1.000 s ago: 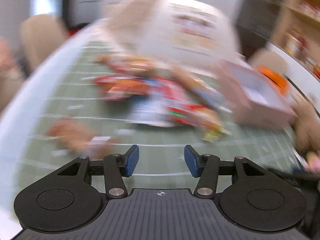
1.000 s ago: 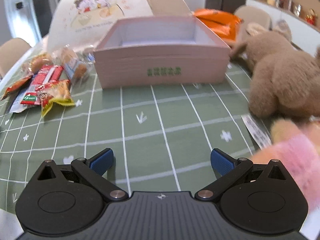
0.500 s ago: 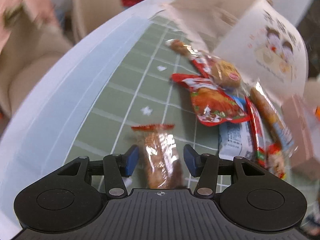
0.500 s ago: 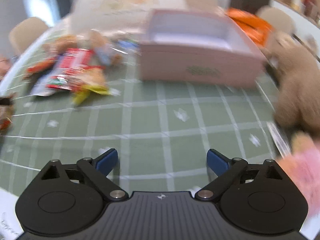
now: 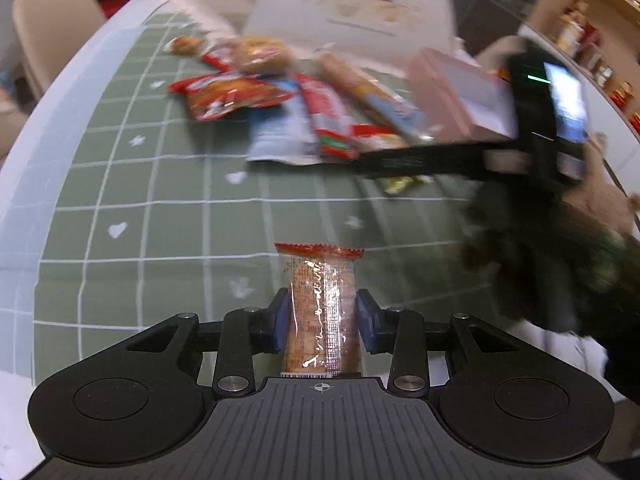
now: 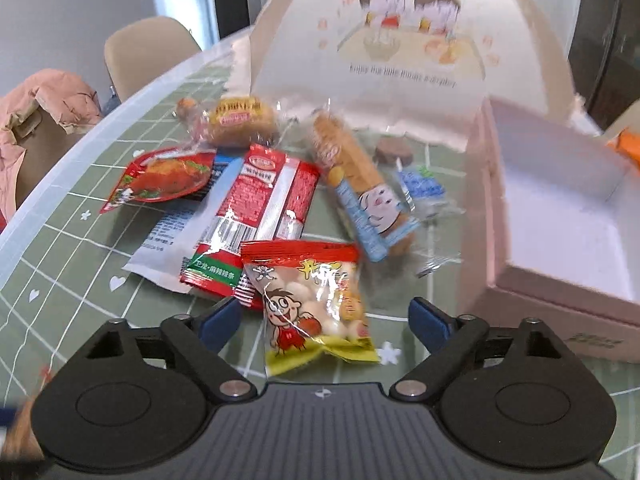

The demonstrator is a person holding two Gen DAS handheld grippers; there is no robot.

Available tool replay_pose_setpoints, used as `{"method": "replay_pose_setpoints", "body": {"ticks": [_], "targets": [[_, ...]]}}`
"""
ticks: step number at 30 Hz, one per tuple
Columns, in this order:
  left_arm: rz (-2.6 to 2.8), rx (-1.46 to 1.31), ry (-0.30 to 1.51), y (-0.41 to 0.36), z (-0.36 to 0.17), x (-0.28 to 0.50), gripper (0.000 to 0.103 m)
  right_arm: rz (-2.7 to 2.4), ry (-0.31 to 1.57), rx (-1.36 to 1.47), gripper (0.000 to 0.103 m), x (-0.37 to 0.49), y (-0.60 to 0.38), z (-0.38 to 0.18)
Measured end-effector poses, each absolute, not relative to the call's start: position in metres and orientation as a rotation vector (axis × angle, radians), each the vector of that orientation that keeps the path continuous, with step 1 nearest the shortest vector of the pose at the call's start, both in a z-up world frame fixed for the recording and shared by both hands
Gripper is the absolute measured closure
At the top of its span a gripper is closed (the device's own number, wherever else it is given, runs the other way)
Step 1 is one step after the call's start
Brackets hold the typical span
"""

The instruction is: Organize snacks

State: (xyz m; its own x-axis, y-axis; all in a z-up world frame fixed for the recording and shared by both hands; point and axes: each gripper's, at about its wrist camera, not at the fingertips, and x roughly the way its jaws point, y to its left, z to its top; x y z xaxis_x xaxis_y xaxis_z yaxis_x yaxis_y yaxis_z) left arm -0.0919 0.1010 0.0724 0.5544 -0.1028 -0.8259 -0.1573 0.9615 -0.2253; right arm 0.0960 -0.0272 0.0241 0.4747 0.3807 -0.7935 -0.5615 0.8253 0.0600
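Observation:
My left gripper (image 5: 322, 321) is shut on a clear-wrapped brown cracker packet (image 5: 320, 304) with a red top edge, held over the green checked tablecloth. My right gripper (image 6: 325, 319) is open, its fingers either side of a yellow-and-red bag of small round biscuits (image 6: 312, 300) lying on the cloth. Behind it lies a pile of snacks: a red sausage pack (image 6: 260, 204), a red chicken pouch (image 6: 160, 176), a bun (image 6: 240, 120) and a long blue-wrapped cake roll (image 6: 360, 184). The open pink box (image 6: 560, 216) stands to the right.
The box's tall lid with a cartoon print (image 6: 404, 40) stands behind the snacks. The right gripper's body and the gloved hand (image 5: 532, 184) cross the right of the left wrist view. A beige chair (image 6: 148, 52) and the table's white edge (image 6: 52, 176) are at left.
My left gripper has shut on the cracker packet and lifted it. My right gripper has swung left from the pink box to the snack pile, now straddling the biscuit bag.

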Motion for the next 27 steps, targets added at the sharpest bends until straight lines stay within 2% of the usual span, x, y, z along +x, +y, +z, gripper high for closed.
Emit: {"method": "replay_pose_setpoints", "body": {"ticks": [1,2,5,14,21,23,25,27], "targets": [[0.021,-0.273,0.981,0.094,0.076,-0.093,0.064,0.575,0.900,-0.223,0.029,0.097,-0.029,0.024],[0.010,-0.267,0.979,0.091,0.079,-0.093,0.064,0.580,0.910,-0.224,0.048,0.094,-0.030,0.026],[-0.014,-0.255,0.976,0.079,0.082,-0.086,0.064,0.606,0.937,-0.184,0.056,0.083,-0.051,0.042],[-0.196,-0.220,0.943,0.029,0.104,-0.036,0.064,0.405,0.858,-0.154,0.056,0.028,-0.176,0.097],[-0.299,-0.266,0.719,-0.014,0.164,0.077,0.062,0.247,0.812,-0.076,0.056,0.016,-0.254,0.125],[-0.326,-0.354,0.705,-0.021,0.159,0.124,0.058,0.230,0.806,-0.043,0.056,0.018,-0.267,0.128],[-0.293,-0.421,0.759,-0.023,0.138,0.165,0.062,0.226,0.795,-0.025,0.056,0.023,-0.271,0.130],[-0.253,-0.463,0.754,-0.015,0.125,0.175,0.062,0.230,0.771,-0.026,0.056,0.027,-0.273,0.134]]}}
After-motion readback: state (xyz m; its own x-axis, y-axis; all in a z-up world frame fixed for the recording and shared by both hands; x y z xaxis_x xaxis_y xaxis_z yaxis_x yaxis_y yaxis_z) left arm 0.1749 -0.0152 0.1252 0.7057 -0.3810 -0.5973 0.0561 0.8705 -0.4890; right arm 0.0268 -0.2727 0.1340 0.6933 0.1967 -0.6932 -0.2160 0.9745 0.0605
